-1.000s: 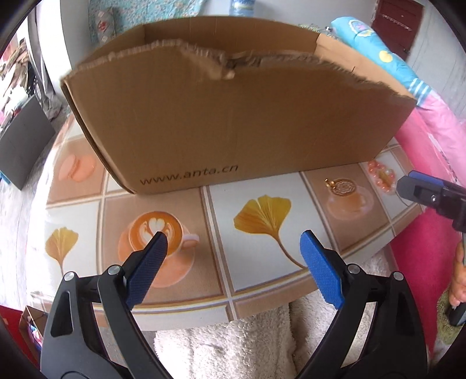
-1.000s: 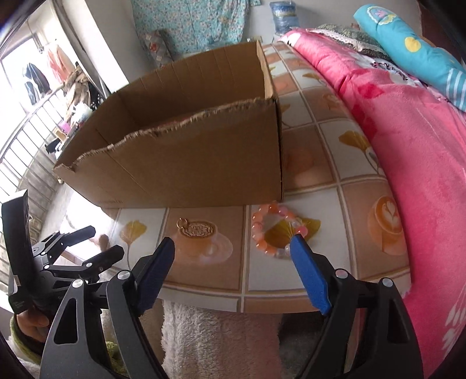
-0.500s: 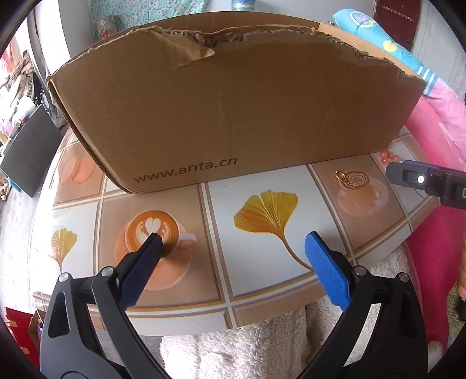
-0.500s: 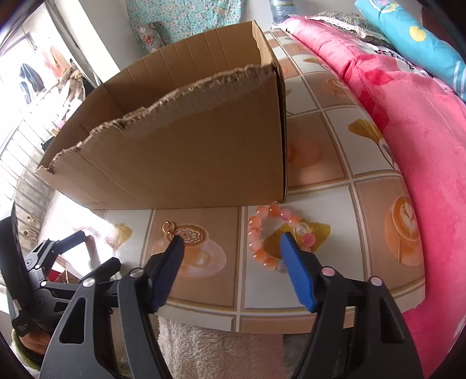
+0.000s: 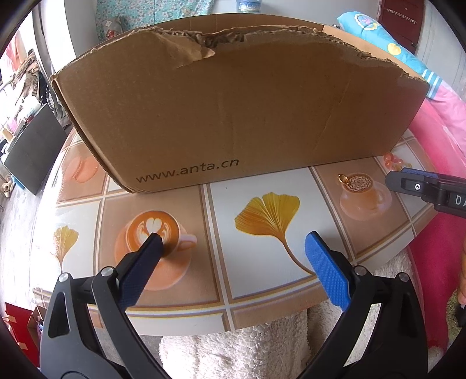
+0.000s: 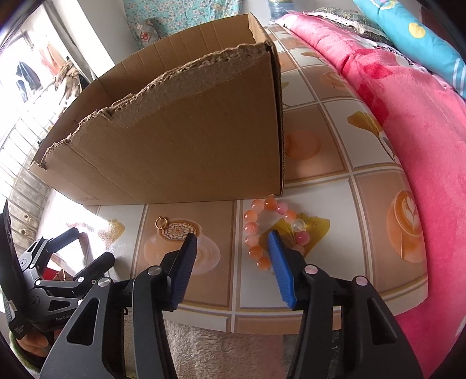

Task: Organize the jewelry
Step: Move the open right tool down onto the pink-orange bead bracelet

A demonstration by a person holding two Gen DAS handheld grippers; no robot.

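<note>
We see left tongs (image 5: 233,247): black angular arms, silver pivot screws, ribbed blue pads | right tongs (image 6: 231,247): same black frame, blue textured pads, silver rivets | white lettering on each body where the other camera catches it | our hands barely visible

A round table (image 5: 221,317) carries a printed cloth of squares — ginkgo leaves (image 5: 269,214), latte cups (image 5: 153,230) and macarons (image 5: 84,169) — and below its near edge hangs a white fluffy towel (image 5: 247,352). To the right lies a pink blanket (image 6: 407,122) with a turquoise bolster pillow (image 6: 407,32) on it; at the far side a floral cloth (image 6: 180,14) hangs by the wall beside a water bottle (image 5: 247,5). On the left, clothes hang at a bright railing (image 6: 26,78), and a dark flat panel (image 5: 32,148) stands beside the table.
</note>
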